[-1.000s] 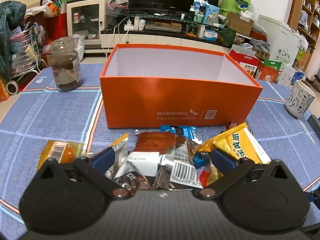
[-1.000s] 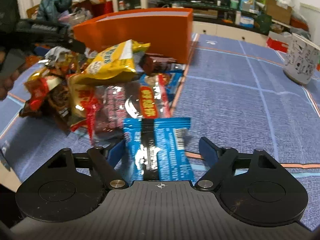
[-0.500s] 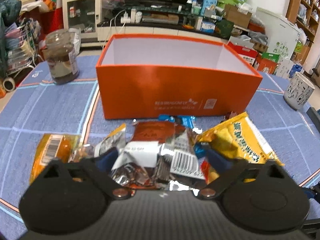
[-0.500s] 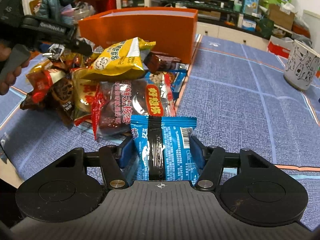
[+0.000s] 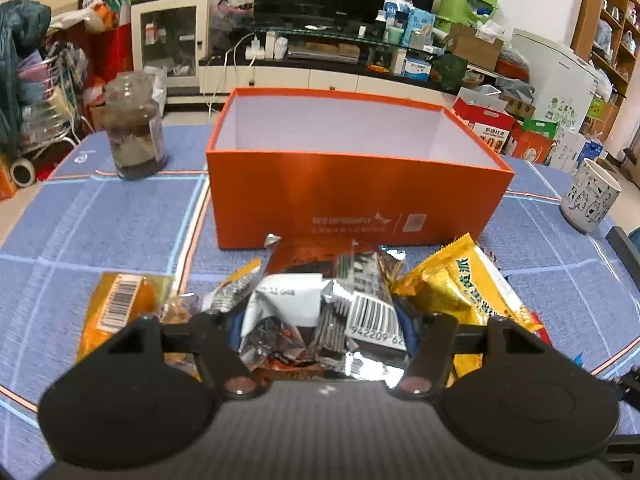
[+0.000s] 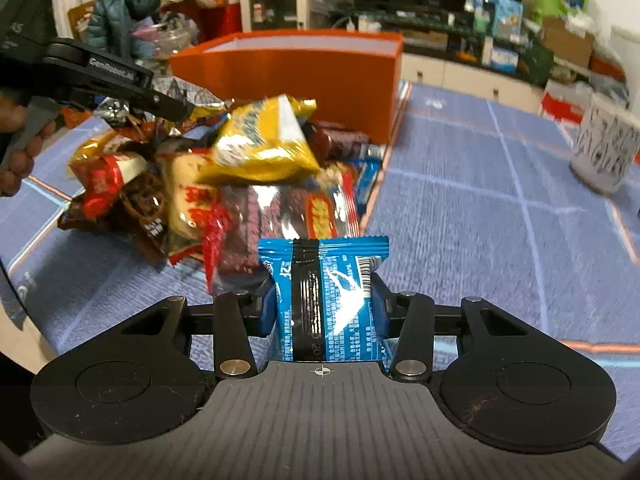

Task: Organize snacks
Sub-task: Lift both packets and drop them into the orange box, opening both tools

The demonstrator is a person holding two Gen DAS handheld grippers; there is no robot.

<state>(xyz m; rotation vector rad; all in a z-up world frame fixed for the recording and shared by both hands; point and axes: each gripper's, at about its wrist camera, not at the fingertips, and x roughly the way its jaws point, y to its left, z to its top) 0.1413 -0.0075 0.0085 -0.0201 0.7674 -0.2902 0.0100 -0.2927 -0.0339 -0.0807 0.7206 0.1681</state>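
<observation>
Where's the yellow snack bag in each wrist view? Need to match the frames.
Left wrist: the yellow snack bag lies right of centre, on the pile's right edge, in front of the orange box's near-right corner.
Right wrist: the same bag sits on top of the pile, upper centre-left, in front of the box.
Shared landmark: the orange box, behind the pile in both views.
</observation>
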